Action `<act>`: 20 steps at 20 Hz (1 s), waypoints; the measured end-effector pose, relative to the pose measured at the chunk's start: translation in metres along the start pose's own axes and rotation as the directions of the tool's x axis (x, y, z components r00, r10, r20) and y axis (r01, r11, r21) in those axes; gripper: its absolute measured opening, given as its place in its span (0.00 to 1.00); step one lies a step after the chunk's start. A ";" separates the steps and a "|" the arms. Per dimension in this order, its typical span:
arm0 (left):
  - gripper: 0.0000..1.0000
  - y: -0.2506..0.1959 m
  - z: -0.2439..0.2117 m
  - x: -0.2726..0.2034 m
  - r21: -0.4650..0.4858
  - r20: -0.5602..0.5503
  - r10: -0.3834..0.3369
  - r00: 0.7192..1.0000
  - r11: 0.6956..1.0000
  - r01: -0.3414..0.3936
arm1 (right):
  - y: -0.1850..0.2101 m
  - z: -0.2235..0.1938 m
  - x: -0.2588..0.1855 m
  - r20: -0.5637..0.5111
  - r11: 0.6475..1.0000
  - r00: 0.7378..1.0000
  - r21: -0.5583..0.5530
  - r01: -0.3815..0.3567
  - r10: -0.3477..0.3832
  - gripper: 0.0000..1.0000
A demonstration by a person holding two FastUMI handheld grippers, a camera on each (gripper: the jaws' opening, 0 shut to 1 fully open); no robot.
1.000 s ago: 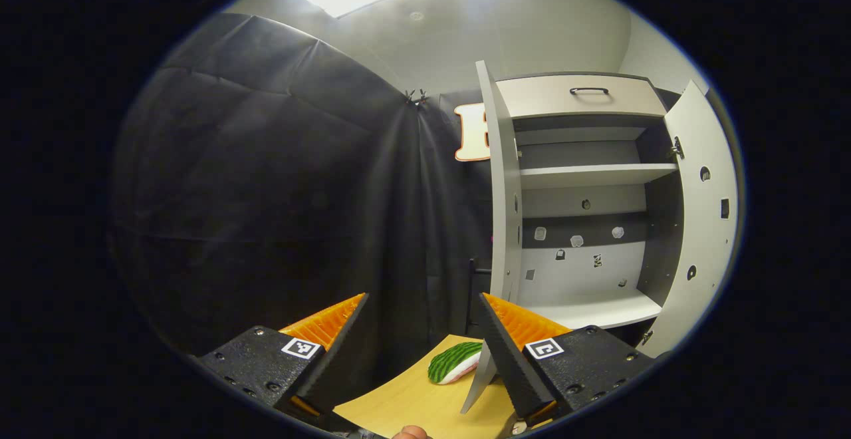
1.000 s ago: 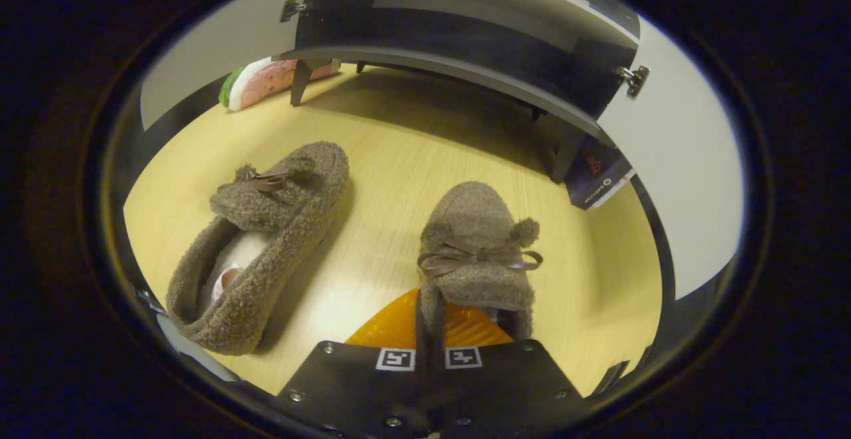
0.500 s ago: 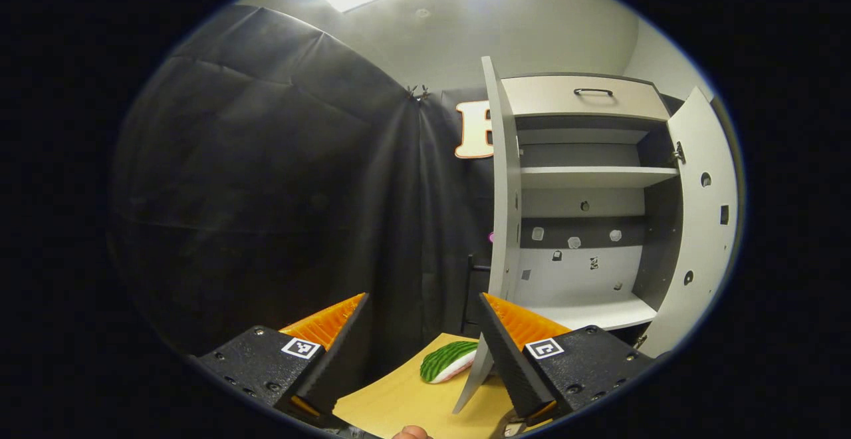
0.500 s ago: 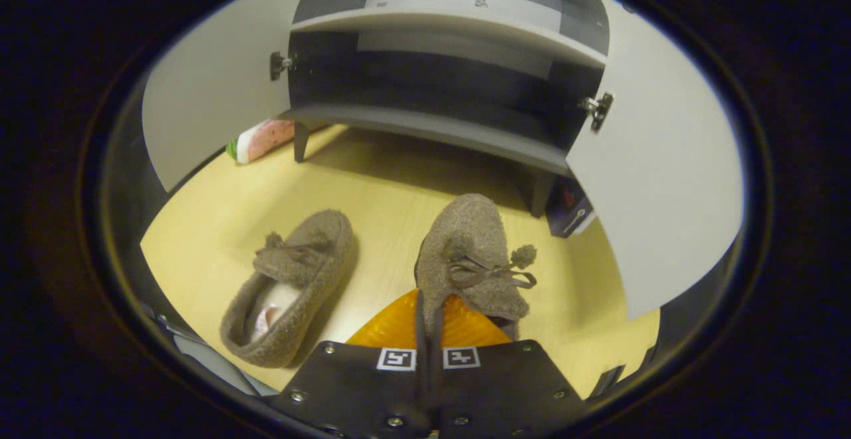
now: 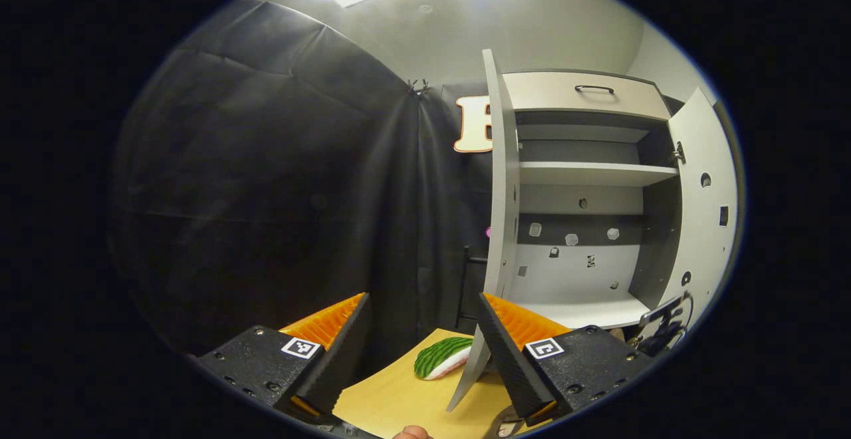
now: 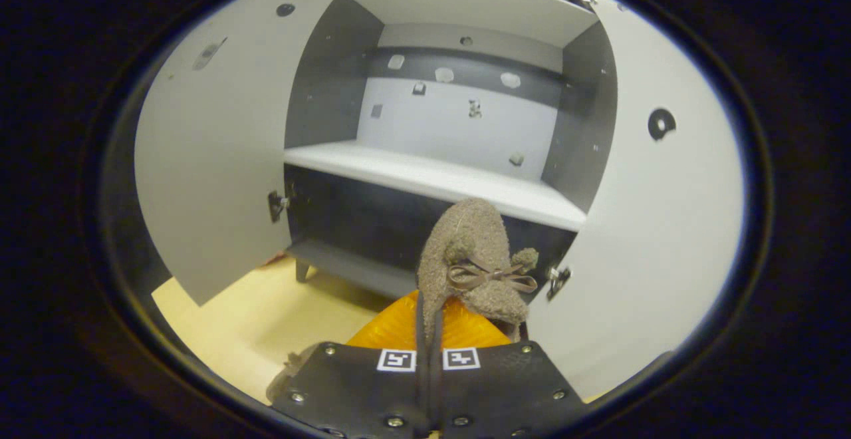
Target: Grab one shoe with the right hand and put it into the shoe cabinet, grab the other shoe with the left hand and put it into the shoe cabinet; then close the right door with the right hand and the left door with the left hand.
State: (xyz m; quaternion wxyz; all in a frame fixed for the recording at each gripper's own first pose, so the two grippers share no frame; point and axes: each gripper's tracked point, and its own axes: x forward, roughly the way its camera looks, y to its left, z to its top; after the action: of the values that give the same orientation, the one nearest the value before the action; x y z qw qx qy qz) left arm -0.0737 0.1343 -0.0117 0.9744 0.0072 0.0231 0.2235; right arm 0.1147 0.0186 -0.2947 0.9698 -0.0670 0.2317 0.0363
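In the right gripper view, the right gripper [image 6: 429, 322] is sitting at the bottom centre of the frame with its two fingers pressed together on the heel edge of a fuzzy brown slipper-style shoe with a thin brown ribbon bow [image 6: 473, 263]. The shoe is pointing up the frame, its toe lying over the front edge of a white shelf [image 6: 425, 176] inside the pale grey shoe cabinet with dark inner walls [image 6: 319, 86]. The cabinet's left door [image 6: 213, 159] is standing open along the left of the frame and its right door [image 6: 655, 226] along the right. A strip of light wooden floor [image 6: 266, 322] is showing at the lower left, and a scrap of the other fuzzy brown shoe [image 6: 287, 369] is peeking out beside the gripper body at the bottom left

In the left gripper view, the left gripper [image 5: 422, 322] is sitting at the bottom of the frame with its fingers spread wide apart and nothing between them. The same cabinet [image 5: 585, 193] is standing in the right half of the frame with both doors open, a drawer with a dark handle [image 5: 592, 90] at its top and white shelves below. A green and white striped object [image 5: 442, 366] is lying on the wooden floor [image 5: 399, 399] at the lower centre, just beside the bottom edge of the open left door [image 5: 502, 226]. A dark piece of gear with cables [image 5: 665, 329] is showing at the lower right edge
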 end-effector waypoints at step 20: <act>0.93 0.059 -0.049 -0.005 -0.043 -0.066 0.212 0.975 0.976 -0.215 | -0.057 0.167 0.173 0.087 0.998 0.994 0.013 0.066 -0.067 0.01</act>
State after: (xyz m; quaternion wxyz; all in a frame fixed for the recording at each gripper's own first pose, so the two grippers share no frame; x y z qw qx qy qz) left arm -0.1061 0.1857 -0.0593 0.9434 -0.0212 0.0462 0.3277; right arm 0.3487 -0.0061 -0.2190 0.9800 -0.0680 0.1867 0.0057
